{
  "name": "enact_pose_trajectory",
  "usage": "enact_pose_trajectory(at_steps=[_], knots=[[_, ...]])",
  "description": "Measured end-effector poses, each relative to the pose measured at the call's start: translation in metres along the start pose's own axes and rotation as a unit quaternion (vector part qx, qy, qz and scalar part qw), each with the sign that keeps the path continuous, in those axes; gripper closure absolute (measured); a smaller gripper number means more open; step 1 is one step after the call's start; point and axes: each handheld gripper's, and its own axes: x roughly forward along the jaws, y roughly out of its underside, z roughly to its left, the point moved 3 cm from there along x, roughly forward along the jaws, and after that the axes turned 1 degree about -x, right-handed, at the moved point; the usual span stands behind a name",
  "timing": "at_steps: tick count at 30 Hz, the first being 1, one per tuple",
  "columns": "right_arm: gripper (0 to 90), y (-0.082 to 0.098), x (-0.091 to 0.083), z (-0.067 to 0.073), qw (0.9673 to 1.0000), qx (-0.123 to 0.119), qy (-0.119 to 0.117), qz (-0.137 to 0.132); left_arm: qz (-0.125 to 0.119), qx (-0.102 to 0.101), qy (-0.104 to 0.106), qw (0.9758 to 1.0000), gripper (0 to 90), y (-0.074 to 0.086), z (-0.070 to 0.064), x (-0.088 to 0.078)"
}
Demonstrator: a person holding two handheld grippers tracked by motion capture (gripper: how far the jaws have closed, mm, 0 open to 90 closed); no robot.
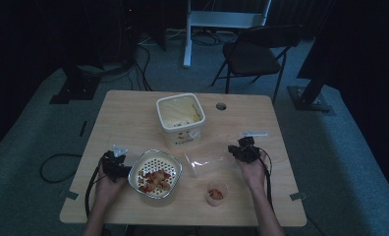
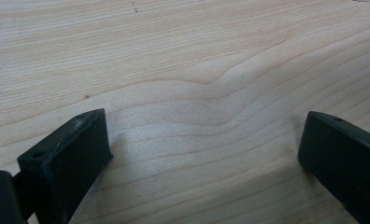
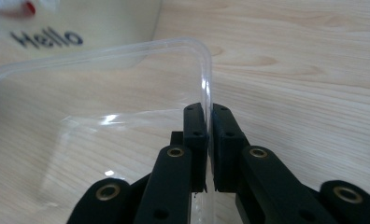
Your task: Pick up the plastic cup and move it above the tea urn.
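On the near left of the wooden surface (image 1: pixel 124 113), the person's left hand (image 1: pixel 105 182) comes in from the bottom edge with the forearm angled slightly inward, gripping the left gripper (image 1: pixel 115 164) just beside the left rim of a white colander bowl (image 1: pixel 154 177). In the left gripper view its two black fingers (image 2: pixel 66 158) stand wide apart over bare wood grain, with nothing between them. The colander bowl sits near the front edge and holds a heap of reddish pieces (image 1: pixel 154 180). Behind it, toward the middle of the surface, stands a cream square tub (image 1: pixel 180 119), open at the top, with the word "Hello" on its side in the right gripper view. To the right of the colander bowl lies a clear plastic lid (image 1: pixel 208 160), and in front of that a small clear cup (image 1: pixel 217 191) with something reddish inside. At the right, the right hand (image 1: pixel 254 172) reaches forward from the bottom edge, forearm nearly straight up the high view, carrying the right gripper (image 1: pixel 232 150) at the clear plastic lid's right edge. In the right gripper view the fingers (image 3: pixel 195 135) are pressed together on the raised rim of the clear plastic lid (image 3: pixel 127 116), one inside and one outside.
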Motion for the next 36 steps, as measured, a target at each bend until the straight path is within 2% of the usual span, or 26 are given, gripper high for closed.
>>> enact_pose_trajectory(at_steps=[2, 3, 6, 9, 14, 19, 23, 27, 30, 36], knots=[[87.3, -0.002, -0.008, -0.005, 0.9996, 0.021, -0.013, -0.013, 0.000, 0.000, 0.000, 1.0000, 2.9, 0.000, 0.000, 0.000], [87.3, -0.003, -0.012, -0.008, 0.9994, 0.028, -0.012, -0.019, 0.000, 0.000, 0.000, 1.0000, 2.9, 0.000, 0.000, 0.000], [87.4, -0.009, -0.024, -0.014, 0.9989, 0.035, -0.003, -0.032, 0.000, 0.000, 0.000, 1.0000, 2.9, 0.000, 0.000, 0.000], [87.6, -0.018, -0.036, -0.021, 0.9976, 0.047, -0.008, -0.050, 0.000, 0.000, 0.000, 1.0000, 2.9, 0.000, 0.000, 0.000], [87.6, -0.034, -0.057, -0.029, 0.9965, 0.046, 0.003, -0.070, 0.000, 0.000, 0.000, 1.0000, 2.9, 0.000, 0.000, 0.000], [87.6, -0.052, -0.078, -0.030, 0.9944, 0.048, 0.003, -0.094, -0.001, -0.001, 0.000, 1.0000, 2.9, 0.000, 0.000, 0.000], [87.6, -0.070, -0.093, -0.024, 0.9928, 0.042, -0.002, -0.112, -0.002, -0.001, 0.000, 1.0000, 2.9, 0.000, 0.000, 0.000], [87.5, -0.093, -0.100, -0.014, 0.9909, 0.042, -0.013, -0.127, -0.001, -0.001, 0.000, 1.0000, 2.9, 0.000, 0.000, 0.000], [87.4, -0.111, -0.098, -0.004, 0.9909, 0.032, -0.004, -0.130, -0.001, -0.001, 0.000, 1.0000, 2.9, 0.000, 0.000, 0.000], [87.4, -0.143, -0.080, 0.017, 0.9908, 0.025, -0.004, -0.133, -0.002, -0.001, 0.000, 1.0000, 2.9, 0.000, 0.000, 0.000]])
